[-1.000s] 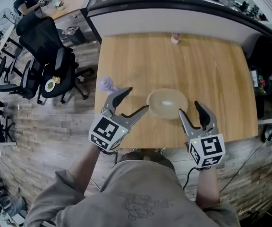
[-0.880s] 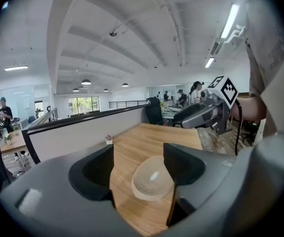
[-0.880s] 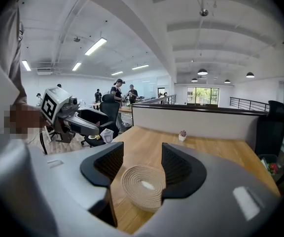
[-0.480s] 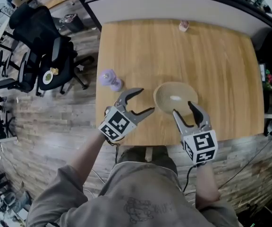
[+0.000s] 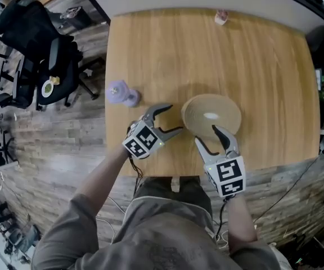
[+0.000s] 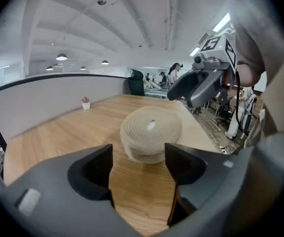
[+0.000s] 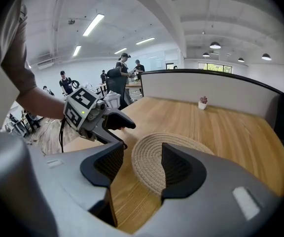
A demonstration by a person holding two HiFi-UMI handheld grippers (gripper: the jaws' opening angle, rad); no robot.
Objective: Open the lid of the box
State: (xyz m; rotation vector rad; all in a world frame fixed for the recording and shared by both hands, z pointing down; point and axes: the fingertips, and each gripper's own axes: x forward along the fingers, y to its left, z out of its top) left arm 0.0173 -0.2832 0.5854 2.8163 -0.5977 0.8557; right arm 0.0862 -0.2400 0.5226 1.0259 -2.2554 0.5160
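A round woven rope box point(image 5: 211, 115) with its flat lid on sits near the front of the wooden table point(image 5: 167, 49). My left gripper point(image 5: 175, 118) is open just left of the box, its jaws pointing at the box's side without touching it. In the left gripper view the box point(image 6: 151, 135) stands a short way beyond the open jaws point(image 6: 138, 169). My right gripper point(image 5: 207, 135) is open at the box's near rim. The right gripper view shows the coiled lid point(image 7: 147, 157) between and just past its jaws point(image 7: 137, 164).
A small purple object point(image 5: 117, 92) stands at the table's left edge. A little pink pot point(image 5: 222, 17) sits at the far edge by a grey partition point(image 6: 43, 98). Black office chairs point(image 5: 38, 38) stand on the floor to the left. People stand in the distance point(image 7: 124, 65).
Both grippers have closed in on the box: the left slid right toward its side, the right came forward to its near rim. The head view has shifted too.
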